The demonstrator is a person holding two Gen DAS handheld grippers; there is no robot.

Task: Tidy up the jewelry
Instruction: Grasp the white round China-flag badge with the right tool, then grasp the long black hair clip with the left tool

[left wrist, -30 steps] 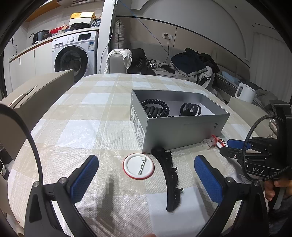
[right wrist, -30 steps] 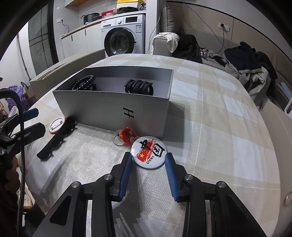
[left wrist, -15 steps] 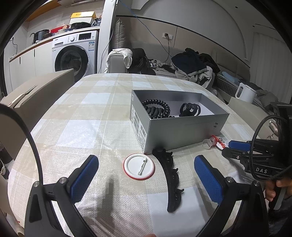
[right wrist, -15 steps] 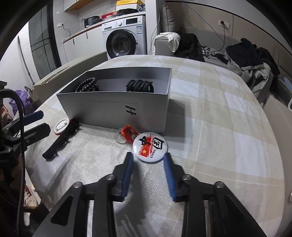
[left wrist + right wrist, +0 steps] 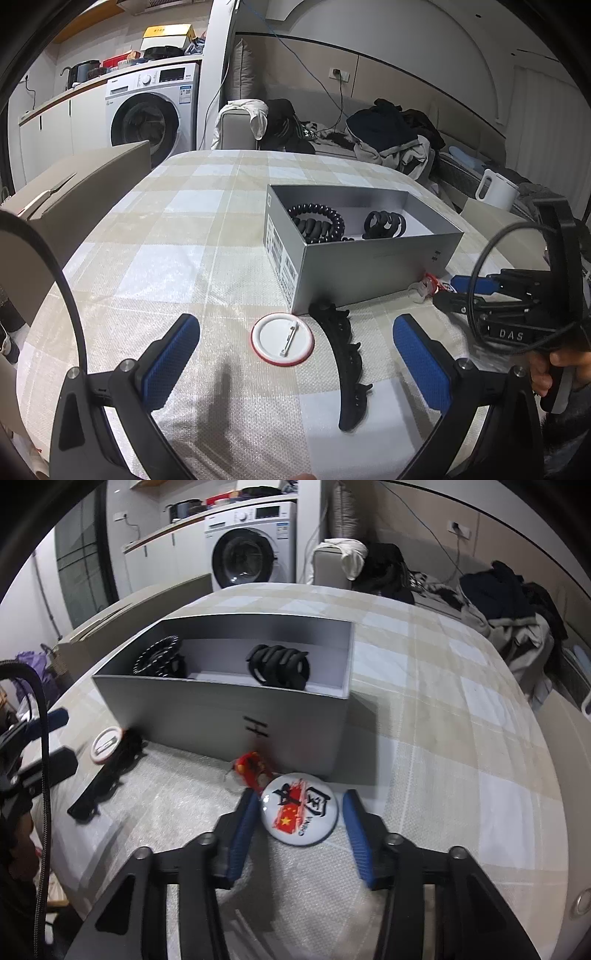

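Badge with the red flag print [image 5: 298, 808] lies on the checked tablecloth [image 5: 443, 738] between the parted fingers of the right gripper [image 5: 299, 825], neither pad touching it.

Left gripper [image 5: 295, 354] is spread wide over a face-down white badge [image 5: 282, 338] and a black hair claw [image 5: 345, 363] just beside it. Beyond, a red keychain [image 5: 253, 770] sits against the grey box [image 5: 221, 716], which holds a beaded bracelet [image 5: 159, 661] and a coiled hair tie [image 5: 279, 666]. A washing machine [image 5: 151, 110] stands far behind.
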